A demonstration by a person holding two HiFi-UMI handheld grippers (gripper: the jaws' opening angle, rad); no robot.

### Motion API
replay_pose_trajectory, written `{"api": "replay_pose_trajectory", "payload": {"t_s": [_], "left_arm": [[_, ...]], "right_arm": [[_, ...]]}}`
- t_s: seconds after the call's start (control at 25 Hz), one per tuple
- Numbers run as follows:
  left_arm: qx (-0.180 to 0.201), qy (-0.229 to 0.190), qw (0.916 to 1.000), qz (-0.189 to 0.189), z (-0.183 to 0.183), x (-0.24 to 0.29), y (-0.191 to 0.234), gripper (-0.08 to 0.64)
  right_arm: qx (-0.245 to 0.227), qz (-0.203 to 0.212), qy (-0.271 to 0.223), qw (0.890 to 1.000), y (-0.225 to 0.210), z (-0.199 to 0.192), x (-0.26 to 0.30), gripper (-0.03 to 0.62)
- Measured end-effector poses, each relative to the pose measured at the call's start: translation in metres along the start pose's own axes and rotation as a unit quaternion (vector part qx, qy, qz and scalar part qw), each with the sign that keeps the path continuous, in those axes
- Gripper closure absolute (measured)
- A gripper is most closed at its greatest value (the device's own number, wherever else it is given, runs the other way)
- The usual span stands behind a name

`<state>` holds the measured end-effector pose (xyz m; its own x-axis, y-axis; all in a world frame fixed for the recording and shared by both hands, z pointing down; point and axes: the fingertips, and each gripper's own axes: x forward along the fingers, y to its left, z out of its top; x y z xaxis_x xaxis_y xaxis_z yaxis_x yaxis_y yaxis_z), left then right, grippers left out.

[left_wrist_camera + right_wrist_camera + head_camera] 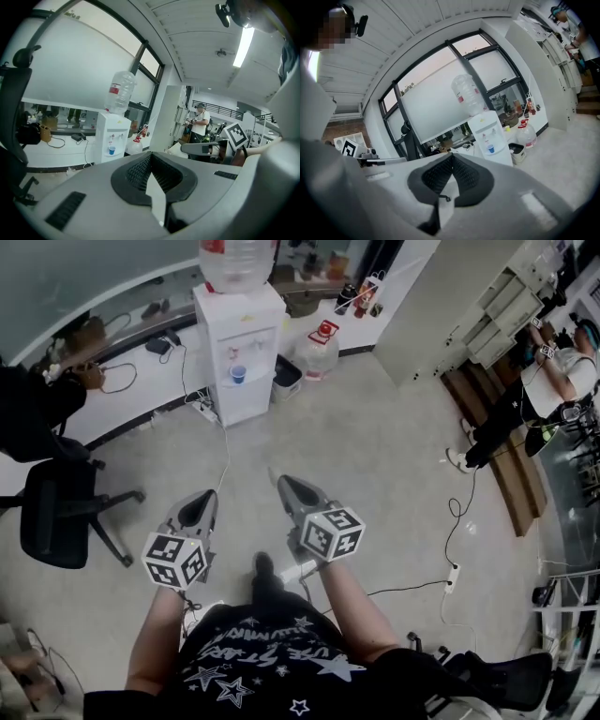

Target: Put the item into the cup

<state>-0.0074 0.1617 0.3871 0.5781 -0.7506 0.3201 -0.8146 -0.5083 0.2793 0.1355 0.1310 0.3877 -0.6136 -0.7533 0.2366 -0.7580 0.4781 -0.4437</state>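
**Both jaws shut, cup's way over at the dispenser**

Left hand-held gripper (201, 502) and right hand-held gripper (283, 486) hang side by side over the floor (375, 446). Both have their jaws pressed fully together and aren't holding a thing. The only cup I can spot is a small blue cup (238, 374) in the tap recess of the white water dispenser (246, 324) — well apart from both. Can't tell which thing is the item.

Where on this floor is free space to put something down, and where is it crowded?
Bare grey floor lies between the white water dispenser and the left gripper and right gripper, reaching right to the brown wooden steps. Crowded: black office chair at left, white power strip lower right.
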Motion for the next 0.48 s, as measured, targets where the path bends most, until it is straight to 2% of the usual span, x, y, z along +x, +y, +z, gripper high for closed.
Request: {"api": "replay_pose_trajectory", "payload": {"t_s": [0.48], "left_arm": [[-0.016,-0.013,0.9990,0.040,0.028,0.058,0.007,0.554]], "right_arm": [[0.003,0.033,0.016,0.999,-0.052,0.030,0.030,0.591]]}}
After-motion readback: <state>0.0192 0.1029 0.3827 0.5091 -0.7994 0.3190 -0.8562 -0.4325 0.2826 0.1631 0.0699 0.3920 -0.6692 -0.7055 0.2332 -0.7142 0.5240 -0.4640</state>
